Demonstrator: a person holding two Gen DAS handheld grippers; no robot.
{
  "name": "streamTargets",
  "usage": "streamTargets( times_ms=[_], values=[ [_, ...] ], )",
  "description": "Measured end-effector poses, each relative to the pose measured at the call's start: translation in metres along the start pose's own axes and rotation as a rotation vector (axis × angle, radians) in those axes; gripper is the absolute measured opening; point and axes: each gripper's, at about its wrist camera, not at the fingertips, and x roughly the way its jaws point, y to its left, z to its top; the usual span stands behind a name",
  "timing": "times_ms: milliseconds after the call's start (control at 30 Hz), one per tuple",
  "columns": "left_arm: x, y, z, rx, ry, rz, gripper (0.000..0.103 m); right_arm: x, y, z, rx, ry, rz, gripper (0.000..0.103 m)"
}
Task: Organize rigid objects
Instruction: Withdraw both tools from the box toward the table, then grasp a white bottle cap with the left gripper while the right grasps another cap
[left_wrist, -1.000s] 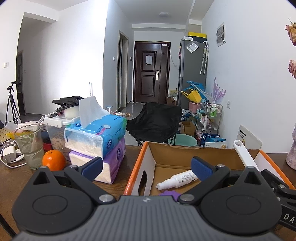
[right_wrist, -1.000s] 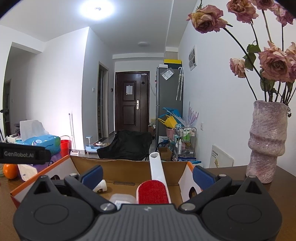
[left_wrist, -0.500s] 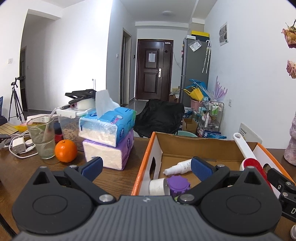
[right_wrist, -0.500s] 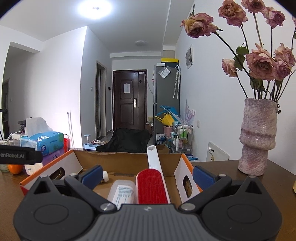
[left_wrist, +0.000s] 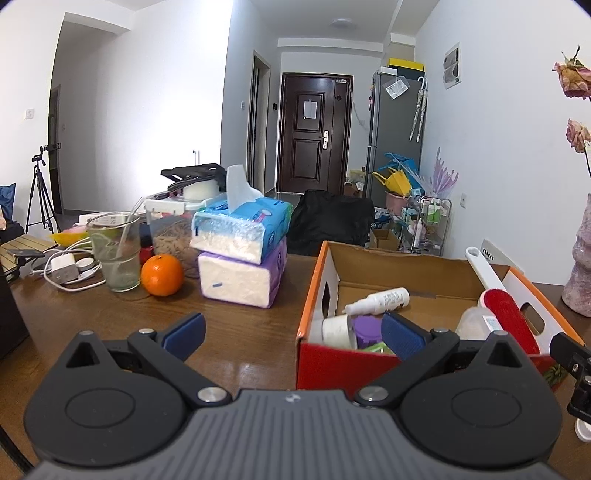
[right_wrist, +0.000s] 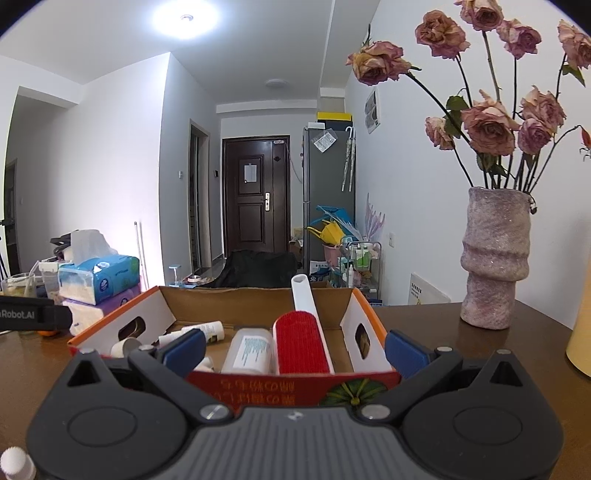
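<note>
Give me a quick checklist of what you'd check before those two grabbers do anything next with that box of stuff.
1. Left gripper open and holding nothing: ok.
2. Right gripper open and holding nothing: ok.
3. Cardboard box upright on the table: ok.
4. Red lint brush inside the box, handle leaning over the far wall: ok.
5. Spray bottle and clear bottle lying inside the box: ok.
6. More rigid items left to pack: cannot tell.

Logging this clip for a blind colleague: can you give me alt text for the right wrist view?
The open right gripper faces an orange-edged cardboard box holding a red lint brush with a white handle, a clear bottle and a small white spray bottle. A vase of dried roses stands to the right; stacked tissue packs sit left.
</note>
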Motion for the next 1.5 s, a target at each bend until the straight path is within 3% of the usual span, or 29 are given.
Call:
streamTargets(
  times_ms=[400, 700, 967, 1300, 1400, 1467, 1500],
  values=[
    [-0.036, 0.014, -0.022, 0.002, 0.03, -0.008, 0.103, -0.039, -0.005, -0.015, 0.014, 0.023, -0.022, 0.103],
    [-0.054, 0.024, -0.048, 0.039, 0.101, -0.008, 0.103, -0.067, -0.006, -0.03, 0.009, 0.049, -0.032, 0.103],
    [-0.054, 0.033, -0.072, 0.055, 0.206, 0.005, 0.103, -0.082, -0.016, -0.036, 0.025, 0.07, -0.046, 0.103],
    [-0.034, 0.037, -0.082, 0.043, 0.285, 0.013, 0.103, -0.103, -0.058, -0.05, 0.062, 0.124, -0.094, 0.103],
    [-0.033, 0.036, -0.083, 0.049, 0.287, 0.01, 0.096, -0.109, -0.07, -0.057, 0.062, 0.148, -0.115, 0.103],
    [-0.032, 0.035, -0.083, 0.055, 0.293, 0.0, 0.084, -0.11, -0.078, -0.06, 0.074, 0.16, -0.13, 0.103],
    [-0.031, 0.034, -0.084, 0.06, 0.299, -0.008, 0.072, -0.11, -0.082, -0.061, 0.086, 0.165, -0.137, 0.103]
  ],
)
